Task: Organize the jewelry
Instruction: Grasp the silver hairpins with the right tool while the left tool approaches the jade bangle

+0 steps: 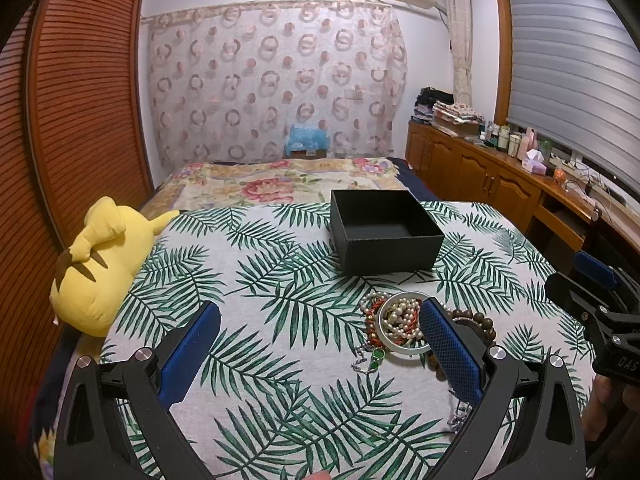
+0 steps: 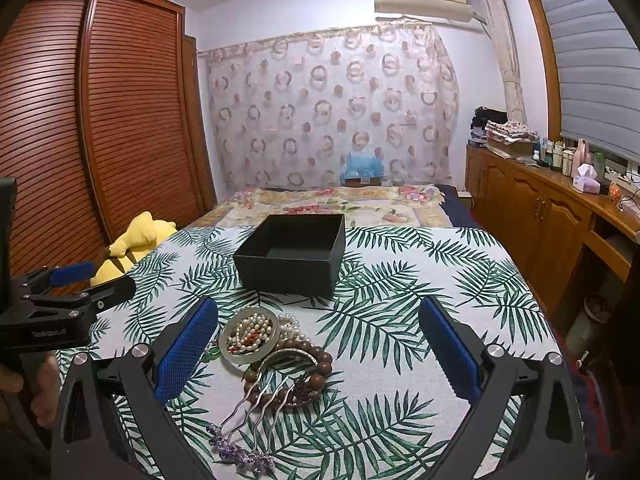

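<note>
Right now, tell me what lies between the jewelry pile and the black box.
Only bare leaf-print cloth. In the right wrist view, the black box sits just beyond the jewelry pile, with nothing between. The left wrist view shows the same gap.

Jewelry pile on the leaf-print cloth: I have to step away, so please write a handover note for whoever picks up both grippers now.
Left gripper: open, empty, hovering over the cloth just left of the pile.
Right gripper: open, empty, with the pile between its fingers.
Black square cardboard box: open, looks empty, behind the pile.
Pile: pale round bangle with pearl strands inside it, brown wooden bead bracelet, silver wavy hair comb with purple beads, green-stone chain.
Done: nothing boxed.
Left: move every piece into the box.
</note>
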Tool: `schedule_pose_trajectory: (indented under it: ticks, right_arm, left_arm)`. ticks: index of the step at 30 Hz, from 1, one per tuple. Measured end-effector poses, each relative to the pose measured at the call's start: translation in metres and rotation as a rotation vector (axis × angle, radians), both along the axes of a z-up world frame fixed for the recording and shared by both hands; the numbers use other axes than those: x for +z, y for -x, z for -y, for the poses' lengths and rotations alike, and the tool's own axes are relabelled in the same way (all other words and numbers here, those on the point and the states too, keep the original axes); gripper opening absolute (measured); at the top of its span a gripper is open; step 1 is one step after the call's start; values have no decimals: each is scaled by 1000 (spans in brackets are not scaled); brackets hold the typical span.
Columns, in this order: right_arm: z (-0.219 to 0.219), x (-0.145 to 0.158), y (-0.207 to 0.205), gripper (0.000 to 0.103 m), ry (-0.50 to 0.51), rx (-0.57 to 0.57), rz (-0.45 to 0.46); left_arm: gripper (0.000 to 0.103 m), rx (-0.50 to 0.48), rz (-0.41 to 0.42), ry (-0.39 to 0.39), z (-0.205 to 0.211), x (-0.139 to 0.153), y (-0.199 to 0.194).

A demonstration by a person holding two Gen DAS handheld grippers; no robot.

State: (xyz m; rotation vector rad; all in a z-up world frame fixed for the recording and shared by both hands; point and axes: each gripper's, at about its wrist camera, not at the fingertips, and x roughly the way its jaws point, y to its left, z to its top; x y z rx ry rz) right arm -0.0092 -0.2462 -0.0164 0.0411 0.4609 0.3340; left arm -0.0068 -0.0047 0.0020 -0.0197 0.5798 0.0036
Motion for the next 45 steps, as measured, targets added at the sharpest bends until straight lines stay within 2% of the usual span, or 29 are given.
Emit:
schedule_pose_trajectory:
  ticks: [8, 18, 30, 39, 42, 45]
  right_arm:
    - [-18, -5, 7, 101, 32, 36, -41]
    - [-30, -44, 8, 100, 64, 105, -150]
    - [-53, -79, 3, 84, 85, 197, -302]
    - [-60, -86, -2, 65, 52, 241, -379]
    - [-62, -84, -5, 53, 45, 247, -379]
    - [-61, -83, -8, 37, 58, 226, -373]
  left_arm:
    - [97, -32, -48, 1, -4, -17, -4]
    - [97, -55, -113, -7, -14, -38, -1]
    - [97, -79, -171, 10, -16, -60, -1]
    - [97, -82, -180, 22, -18, -64, 1]
    - [97, -81, -181, 18, -19, -65, 0]
    - [97, -82, -190, 23, -20, -68, -2]
